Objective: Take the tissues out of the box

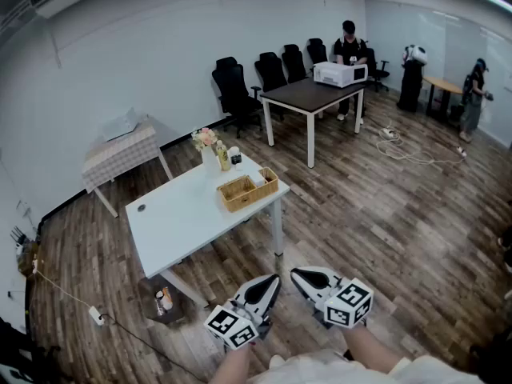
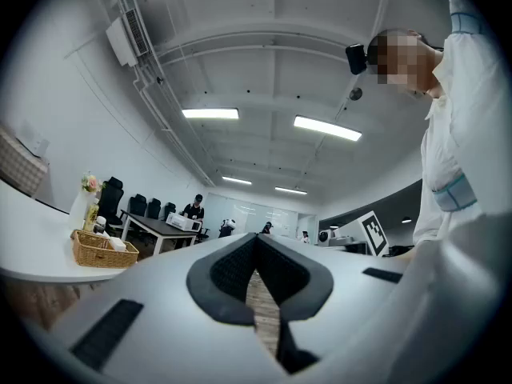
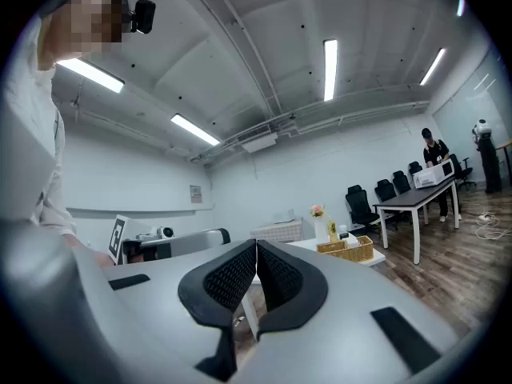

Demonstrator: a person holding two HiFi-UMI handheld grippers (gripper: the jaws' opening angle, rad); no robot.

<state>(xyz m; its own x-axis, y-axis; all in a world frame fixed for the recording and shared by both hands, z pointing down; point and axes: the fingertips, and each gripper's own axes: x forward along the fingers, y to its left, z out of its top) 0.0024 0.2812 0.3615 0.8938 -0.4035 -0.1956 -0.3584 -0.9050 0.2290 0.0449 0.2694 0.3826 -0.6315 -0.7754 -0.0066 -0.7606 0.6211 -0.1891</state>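
Observation:
A white table [image 1: 180,214] stands ahead of me on the wood floor. On its far right corner sits a wicker basket [image 1: 248,189] with something small and white inside [image 2: 116,245]; I cannot make out a tissue box. Beside the basket are a vase of flowers [image 1: 206,144] and small bottles [image 1: 230,157]. My left gripper [image 1: 268,288] and right gripper [image 1: 308,278] are held close to my body, well short of the table. Both are shut, their tips touching, with nothing between them. The same shows in the left gripper view [image 2: 256,246] and the right gripper view [image 3: 256,250].
A small table with a checkered cloth [image 1: 120,154] stands by the back wall. A dark table [image 1: 308,94] carries a white appliance [image 1: 339,74], with black office chairs [image 1: 236,90] behind it. People stand at the far right. Cables [image 1: 408,152] lie on the floor, and a bin [image 1: 162,301] sits under the white table.

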